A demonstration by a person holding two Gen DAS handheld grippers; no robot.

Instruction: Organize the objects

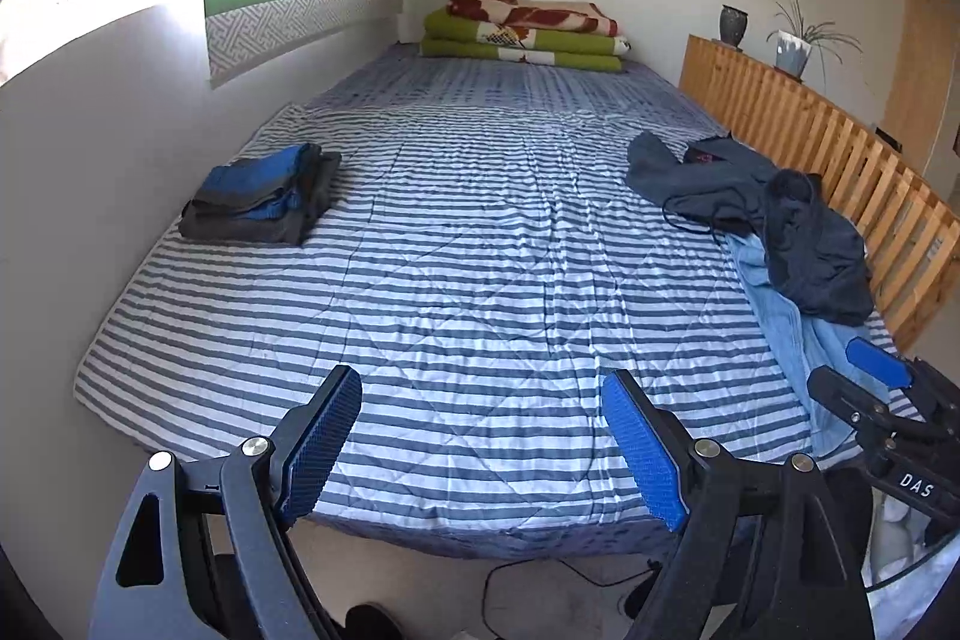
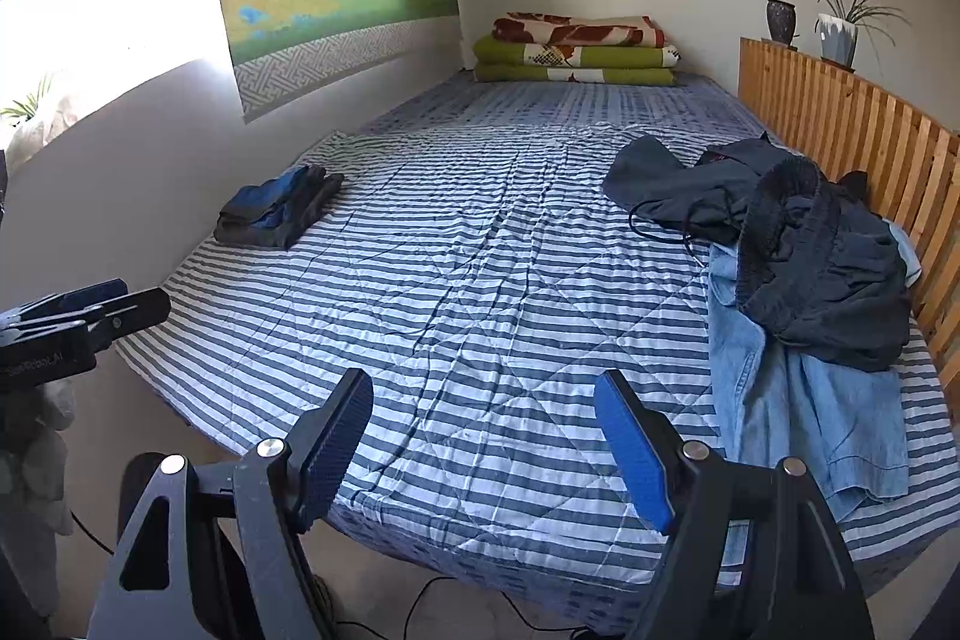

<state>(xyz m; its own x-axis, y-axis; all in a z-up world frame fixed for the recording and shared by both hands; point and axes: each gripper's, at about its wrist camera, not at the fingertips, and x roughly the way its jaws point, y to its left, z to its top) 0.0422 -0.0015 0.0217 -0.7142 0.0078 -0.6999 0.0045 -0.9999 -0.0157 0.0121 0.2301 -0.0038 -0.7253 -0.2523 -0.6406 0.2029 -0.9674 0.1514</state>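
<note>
clothes [image 2: 804,280] heaped, perhaps tangled, beside wooden rail [image 2: 870,142].

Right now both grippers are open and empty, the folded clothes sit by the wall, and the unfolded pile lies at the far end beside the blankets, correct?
Not quite: in both wrist views the unfolded pile lies along the wooden rail, well short of the blankets.
</note>
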